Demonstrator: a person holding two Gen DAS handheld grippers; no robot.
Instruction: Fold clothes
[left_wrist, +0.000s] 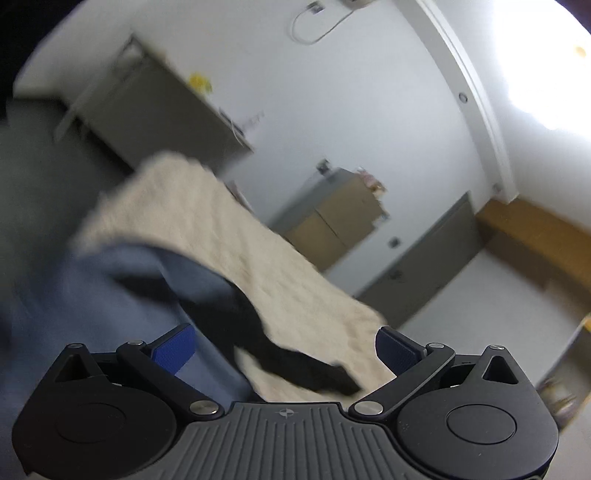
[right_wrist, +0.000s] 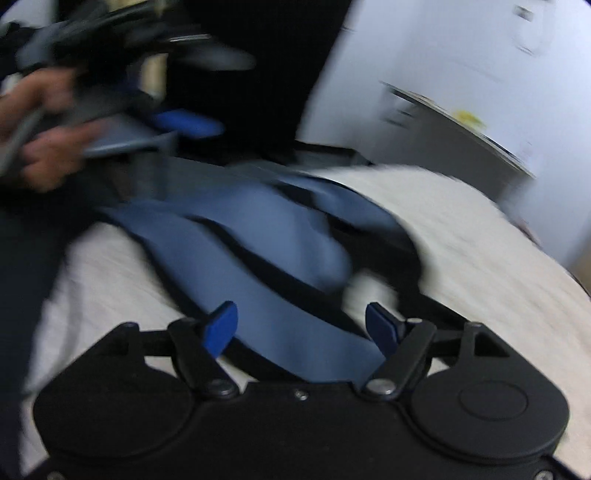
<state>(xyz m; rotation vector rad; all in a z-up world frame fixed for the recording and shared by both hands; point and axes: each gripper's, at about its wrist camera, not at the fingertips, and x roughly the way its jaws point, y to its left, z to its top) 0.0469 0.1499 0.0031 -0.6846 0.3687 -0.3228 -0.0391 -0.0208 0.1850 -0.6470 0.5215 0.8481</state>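
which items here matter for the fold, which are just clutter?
Job:
blue garment
cream cloth it lies on
left tool, open
right tool, open

Clutter:
cardboard box
grey counter
yellow item on it

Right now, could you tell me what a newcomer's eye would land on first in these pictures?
Probably the blue garment with dark trim, lying rumpled across the cream textured cloth that covers the surface. Next, the right tongs standing open just above it, gripping nothing. At upper left of the right view, a blurred hand carries the other tool.
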